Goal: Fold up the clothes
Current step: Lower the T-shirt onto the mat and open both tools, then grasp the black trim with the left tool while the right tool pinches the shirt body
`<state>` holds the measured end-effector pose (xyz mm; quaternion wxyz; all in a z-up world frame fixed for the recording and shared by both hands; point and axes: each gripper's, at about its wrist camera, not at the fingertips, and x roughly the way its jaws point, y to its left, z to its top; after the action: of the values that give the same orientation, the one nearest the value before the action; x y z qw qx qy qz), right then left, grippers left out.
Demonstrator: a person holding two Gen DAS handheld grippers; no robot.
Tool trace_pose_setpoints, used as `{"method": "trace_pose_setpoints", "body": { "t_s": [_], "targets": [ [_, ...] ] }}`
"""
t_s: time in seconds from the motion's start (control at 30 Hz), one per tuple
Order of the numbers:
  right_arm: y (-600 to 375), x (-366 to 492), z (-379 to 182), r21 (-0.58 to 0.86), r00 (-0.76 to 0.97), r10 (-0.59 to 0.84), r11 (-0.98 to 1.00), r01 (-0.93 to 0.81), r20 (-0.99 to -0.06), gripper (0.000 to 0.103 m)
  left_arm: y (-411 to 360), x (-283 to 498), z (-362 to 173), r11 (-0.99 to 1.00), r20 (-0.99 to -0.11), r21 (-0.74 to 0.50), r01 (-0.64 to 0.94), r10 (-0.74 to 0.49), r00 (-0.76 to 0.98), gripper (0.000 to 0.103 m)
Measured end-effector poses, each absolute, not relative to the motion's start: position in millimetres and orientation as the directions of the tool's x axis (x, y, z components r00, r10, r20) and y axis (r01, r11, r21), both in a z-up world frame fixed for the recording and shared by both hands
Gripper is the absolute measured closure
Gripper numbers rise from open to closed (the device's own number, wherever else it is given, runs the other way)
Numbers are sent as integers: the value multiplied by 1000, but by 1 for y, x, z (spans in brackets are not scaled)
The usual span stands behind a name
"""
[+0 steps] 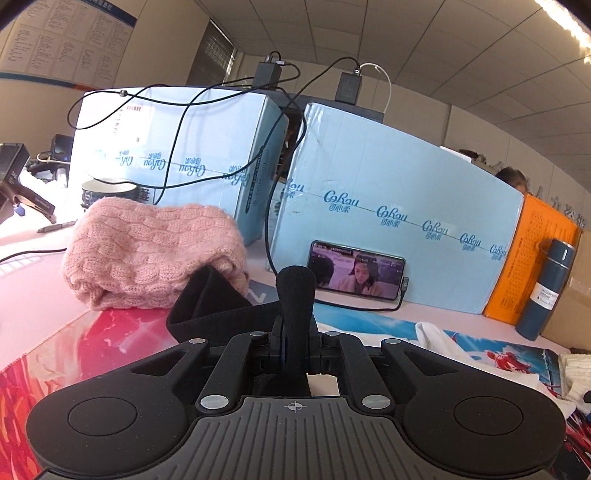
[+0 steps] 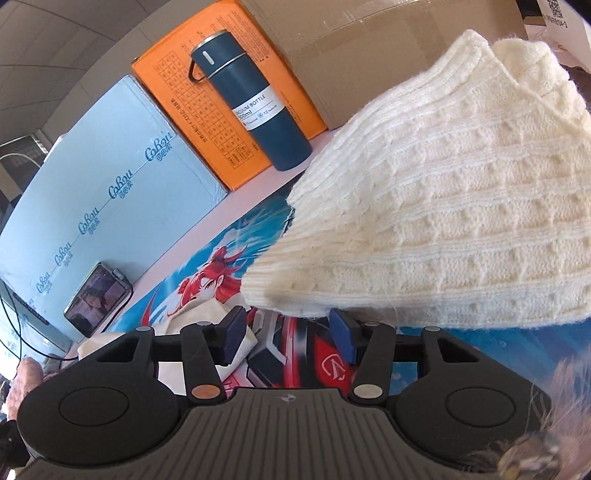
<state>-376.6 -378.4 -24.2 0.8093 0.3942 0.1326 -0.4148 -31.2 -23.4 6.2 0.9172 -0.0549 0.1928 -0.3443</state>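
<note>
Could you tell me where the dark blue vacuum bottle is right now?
The vacuum bottle stands upright at the table's back edge, against the orange box, right of the phone and left of the white knit.

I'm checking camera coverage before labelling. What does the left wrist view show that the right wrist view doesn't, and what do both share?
Only the left wrist view: the left gripper shut on a black garment, and a mug.
Only the right wrist view: the open right gripper below a big cream knit.
Both: phone, blue boxes, orange box, blue bottle, printed mat.

Tiled ceiling, beige wall with printed chart, strip light.
</note>
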Motion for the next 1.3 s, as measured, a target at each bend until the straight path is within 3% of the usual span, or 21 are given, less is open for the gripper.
{"method": "trace_pose_setpoints", "body": {
  "t_s": [0.17,0.3,0.33,0.37,0.43,0.5,0.57,0.7,0.77,0.9,1.03,1.2,1.3],
  "targets": [
    [-403,-392,-21,524,559,-631,269,808,-538,68,-10,-24,9,815,-311,-204,542,-579,754,94],
    [-414,-397,-19,488,513,-680,254,835,-524,68,5,-11,7,879,-334,-151,451,-475,814,83],
    [-414,-398,-19,500,525,-670,257,827,-525,65,9,-9,7,892,-340,-136,431,-451,825,78],
    [-412,-397,-19,519,547,-652,264,813,-525,54,15,-7,9,909,-331,-128,397,-417,847,73],
    [-409,-397,-19,557,590,-614,277,783,-524,38,27,-4,12,940,-308,-114,321,-341,888,40],
    [-402,-393,-16,586,645,-567,318,745,-512,37,37,-3,19,951,-270,-132,281,-307,913,34],
    [-394,-386,-10,609,701,-521,373,700,-487,33,31,-9,24,920,-246,-138,366,-390,887,34],
    [-381,-366,2,617,765,-473,462,637,-436,28,15,-22,32,825,-201,-141,548,-565,800,15],
    [-376,-356,4,603,776,-459,492,628,-433,26,7,-29,36,764,-178,-138,630,-645,743,13],
    [-367,-340,2,565,777,-432,534,629,-457,26,-19,-50,29,673,-201,6,740,-724,660,12],
    [-362,-328,0,535,786,-404,578,616,-468,25,-30,-60,21,602,-246,70,796,-763,598,10],
    [-355,-307,-3,494,802,-350,647,581,-485,24,-52,-72,11,472,-323,12,882,-832,450,9],
    [-344,-294,-3,432,808,-314,718,546,-499,24,-70,-82,3,432,-388,67,900,-819,422,9]
  ]
}}
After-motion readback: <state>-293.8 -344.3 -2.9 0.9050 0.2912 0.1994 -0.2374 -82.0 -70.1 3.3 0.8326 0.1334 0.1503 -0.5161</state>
